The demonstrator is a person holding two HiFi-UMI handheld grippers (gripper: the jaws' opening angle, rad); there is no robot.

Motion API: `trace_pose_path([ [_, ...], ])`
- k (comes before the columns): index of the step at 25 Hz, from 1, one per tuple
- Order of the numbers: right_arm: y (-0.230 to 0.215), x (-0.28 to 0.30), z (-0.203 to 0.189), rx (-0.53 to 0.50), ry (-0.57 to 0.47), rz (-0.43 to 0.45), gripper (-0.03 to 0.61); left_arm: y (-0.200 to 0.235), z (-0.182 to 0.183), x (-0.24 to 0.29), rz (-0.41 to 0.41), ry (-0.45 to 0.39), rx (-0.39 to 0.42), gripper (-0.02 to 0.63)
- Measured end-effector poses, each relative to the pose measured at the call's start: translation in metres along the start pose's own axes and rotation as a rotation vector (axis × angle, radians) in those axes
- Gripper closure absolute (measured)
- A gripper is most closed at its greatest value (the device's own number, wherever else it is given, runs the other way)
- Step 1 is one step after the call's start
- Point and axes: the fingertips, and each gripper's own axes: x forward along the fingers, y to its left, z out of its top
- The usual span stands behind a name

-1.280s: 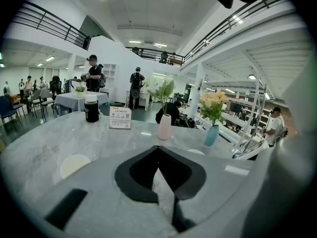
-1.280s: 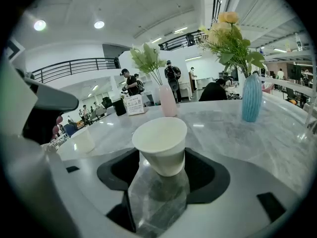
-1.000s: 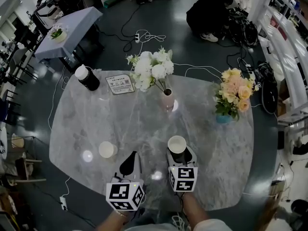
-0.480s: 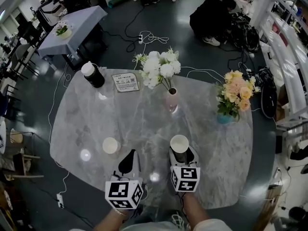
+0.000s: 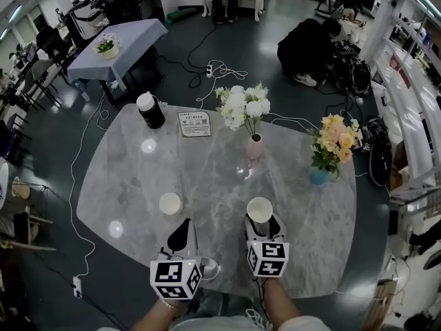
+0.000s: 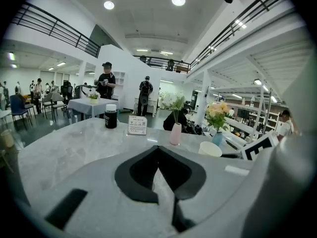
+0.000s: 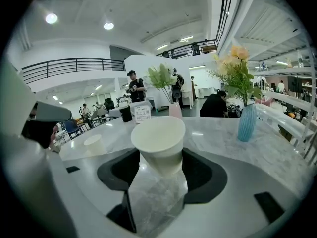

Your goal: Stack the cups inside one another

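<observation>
The right gripper is clamped on a white cup, which it holds upright at the lower centre of the head view. To its left, the left gripper has its jaws pressed together with nothing between them. A second cup stands open side up on the table, up and left of the left gripper and apart from it. A vase stands further up the frame

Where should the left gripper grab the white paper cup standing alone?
Probably pinch the lone white paper cup across its side wall, below the rim, coming from the near side with the left gripper: it stands upright, open mouth up.
</observation>
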Motion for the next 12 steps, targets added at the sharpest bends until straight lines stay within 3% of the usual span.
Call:
trace_pose_path([
  [12, 0.052, -0.049, 0.016, -0.060, -0.043, 0.028, 0.337, 0.027, -0.004, -0.069, 0.023, -0.050, -0.025, 0.617],
])
